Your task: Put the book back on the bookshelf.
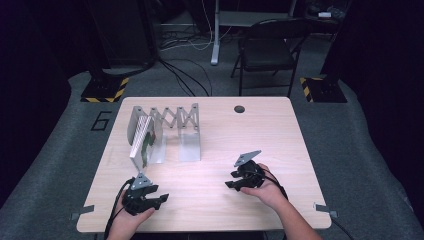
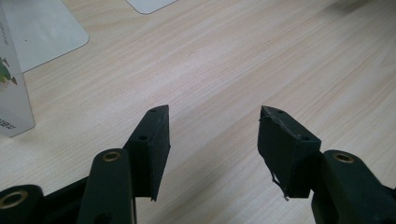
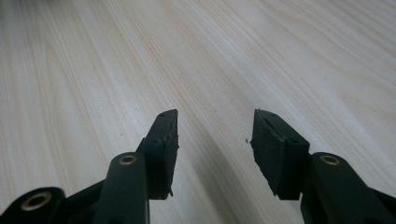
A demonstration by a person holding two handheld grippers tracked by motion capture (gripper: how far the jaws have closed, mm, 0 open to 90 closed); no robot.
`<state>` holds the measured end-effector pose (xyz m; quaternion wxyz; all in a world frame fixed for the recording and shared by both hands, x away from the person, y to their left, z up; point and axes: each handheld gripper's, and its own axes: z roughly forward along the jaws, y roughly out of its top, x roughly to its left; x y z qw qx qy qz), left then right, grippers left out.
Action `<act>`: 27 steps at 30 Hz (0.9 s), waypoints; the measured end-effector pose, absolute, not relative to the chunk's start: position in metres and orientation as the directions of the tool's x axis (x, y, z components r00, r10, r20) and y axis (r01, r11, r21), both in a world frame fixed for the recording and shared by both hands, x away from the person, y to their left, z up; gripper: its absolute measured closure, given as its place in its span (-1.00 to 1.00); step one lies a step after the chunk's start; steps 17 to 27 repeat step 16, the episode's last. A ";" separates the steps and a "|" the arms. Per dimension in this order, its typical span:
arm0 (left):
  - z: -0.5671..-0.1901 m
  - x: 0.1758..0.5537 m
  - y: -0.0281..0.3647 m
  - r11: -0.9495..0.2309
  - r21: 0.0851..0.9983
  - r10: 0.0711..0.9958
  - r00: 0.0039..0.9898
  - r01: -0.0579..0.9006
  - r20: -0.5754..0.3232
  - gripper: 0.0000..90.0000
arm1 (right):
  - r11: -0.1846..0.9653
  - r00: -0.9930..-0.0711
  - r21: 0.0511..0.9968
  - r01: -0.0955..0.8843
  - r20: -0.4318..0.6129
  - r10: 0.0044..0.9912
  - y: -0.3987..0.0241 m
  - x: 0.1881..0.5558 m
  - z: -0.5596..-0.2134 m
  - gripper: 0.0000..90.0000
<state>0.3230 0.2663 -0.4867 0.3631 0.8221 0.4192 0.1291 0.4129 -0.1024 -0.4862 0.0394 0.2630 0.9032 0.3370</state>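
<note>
A metal expanding rack (image 1: 172, 120) with upright dividers stands on the wooden table (image 1: 220, 130) at the back left. A white book (image 1: 142, 141) with a green picture leans in its left slot. Its lower corner (image 2: 11, 93) shows at the left of the left gripper view. My left gripper (image 1: 161, 199) rests low near the front left edge, open, with bare wood between its jaws (image 2: 212, 135). My right gripper (image 1: 231, 185) sits at the front right, held by a hand, open over bare wood (image 3: 215, 135).
The rack's flat base plates (image 2: 44, 30) lie on the table just ahead of the left gripper. A round cable hole (image 1: 239, 108) is at the table's far edge. A folding chair (image 1: 267, 50) and floor cables stand beyond the table.
</note>
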 end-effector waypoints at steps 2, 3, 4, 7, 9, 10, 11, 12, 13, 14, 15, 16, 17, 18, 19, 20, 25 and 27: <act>-0.489 0.323 0.265 -0.387 0.714 0.786 0.614 0.584 -0.077 -0.03 | 0.619 -0.851 0.639 0.457 0.112 0.513 -0.102 0.413 -0.488 0.13; -0.490 0.324 0.266 -0.400 0.705 0.782 0.619 0.586 -0.071 -0.03 | 0.625 -0.853 0.634 0.455 0.110 0.509 -0.103 0.413 -0.488 0.13; -0.490 0.324 0.266 -0.400 0.705 0.782 0.619 0.586 -0.071 -0.03 | 0.625 -0.853 0.634 0.455 0.110 0.509 -0.103 0.413 -0.488 0.13; -0.495 0.326 0.265 -0.404 0.703 0.788 0.613 0.585 -0.057 -0.03 | 0.616 -0.845 0.631 0.471 0.124 0.520 -0.101 0.412 -0.489 0.13; -0.495 0.328 0.267 -0.418 0.693 0.781 0.622 0.587 -0.056 -0.03 | 0.620 -0.848 0.630 0.468 0.121 0.517 -0.100 0.412 -0.490 0.12; -0.496 0.328 0.266 -0.406 0.705 0.787 0.615 0.581 -0.054 -0.04 | 0.624 -0.850 0.631 0.461 0.113 0.514 -0.101 0.412 -0.490 0.12; -0.496 0.328 0.266 -0.404 0.707 0.791 0.609 0.581 -0.049 -0.04 | 0.621 -0.848 0.629 0.468 0.121 0.516 -0.100 0.411 -0.491 0.12; -0.496 0.328 0.265 -0.406 0.711 0.797 0.603 0.574 -0.032 -0.04 | 0.619 -0.845 0.627 0.473 0.125 0.520 -0.100 0.411 -0.491 0.12; -0.496 0.328 0.265 -0.419 0.713 0.799 0.601 0.562 -0.005 -0.04 | 0.619 -0.848 0.634 0.464 0.116 0.517 -0.101 0.411 -0.491 0.12; -0.494 0.328 0.266 -0.432 0.714 0.802 0.597 0.551 0.024 -0.03 | 0.611 -0.843 0.637 0.470 0.121 0.523 -0.102 0.411 -0.491 0.12; -0.494 0.327 0.265 -0.421 0.731 0.819 0.571 0.537 0.052 -0.03 | 0.612 -0.844 0.636 0.470 0.120 0.523 -0.103 0.412 -0.491 0.12; -0.492 0.326 0.266 -0.419 0.742 0.827 0.558 0.524 0.074 -0.02 | 0.605 -0.841 0.642 0.470 0.118 0.528 -0.104 0.412 -0.491 0.12; -0.492 0.326 0.266 -0.419 0.742 0.827 0.558 0.524 0.074 -0.02 | 0.605 -0.841 0.642 0.470 0.118 0.528 -0.104 0.412 -0.491 0.12; -0.492 0.326 0.266 -0.419 0.742 0.827 0.558 0.524 0.074 -0.02 | 0.605 -0.841 0.642 0.470 0.118 0.528 -0.104 0.412 -0.491 0.12; -0.492 0.326 0.266 -0.419 0.742 0.827 0.558 0.524 0.074 -0.02 | 0.605 -0.841 0.642 0.470 0.118 0.528 -0.104 0.412 -0.491 0.12; -0.492 0.326 0.266 -0.419 0.742 0.827 0.558 0.524 0.074 -0.02 | 0.605 -0.841 0.642 0.470 0.118 0.528 -0.104 0.412 -0.491 0.12; -0.492 0.326 0.266 -0.419 0.742 0.827 0.558 0.524 0.074 -0.02 | 0.605 -0.841 0.642 0.470 0.118 0.528 -0.104 0.412 -0.491 0.12; -0.492 0.326 0.266 -0.419 0.742 0.827 0.558 0.524 0.074 -0.02 | 0.605 -0.841 0.642 0.470 0.118 0.528 -0.104 0.412 -0.491 0.12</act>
